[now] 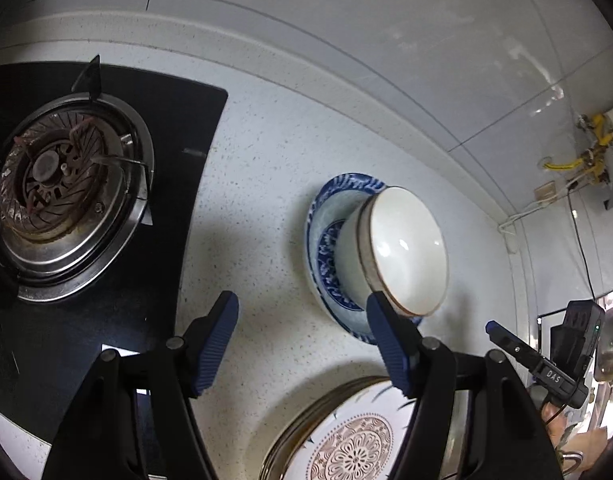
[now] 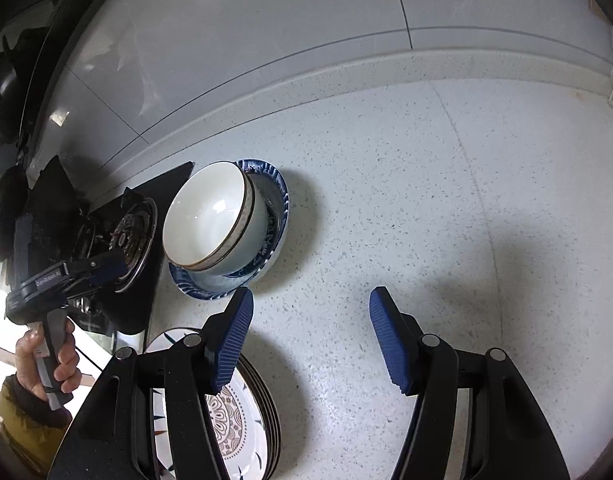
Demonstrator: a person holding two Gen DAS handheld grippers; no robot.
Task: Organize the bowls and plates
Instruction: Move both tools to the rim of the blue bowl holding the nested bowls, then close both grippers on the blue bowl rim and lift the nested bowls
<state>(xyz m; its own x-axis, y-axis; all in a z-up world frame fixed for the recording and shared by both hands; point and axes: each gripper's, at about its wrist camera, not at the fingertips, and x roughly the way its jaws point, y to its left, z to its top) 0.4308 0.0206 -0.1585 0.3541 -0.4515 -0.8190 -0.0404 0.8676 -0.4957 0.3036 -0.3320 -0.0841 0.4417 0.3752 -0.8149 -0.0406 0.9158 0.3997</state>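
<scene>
Left wrist: white bowl [image 1: 402,250] on blue plate [image 1: 326,248] past left gripper's [image 1: 302,340] wide-open, empty jaws.

The stack of plates [image 1: 346,440] below the left gripper [image 1: 302,340] runs off the bottom edge, its right side behind the gripper's finger — the count of plates cannot be told. The white bowl [image 1: 402,248] hides much of the blue plate [image 1: 326,248] under it. Beyond the right gripper [image 2: 310,336], the stove burner [image 2: 134,232] is partly covered — the other gripper blocks it.
</scene>
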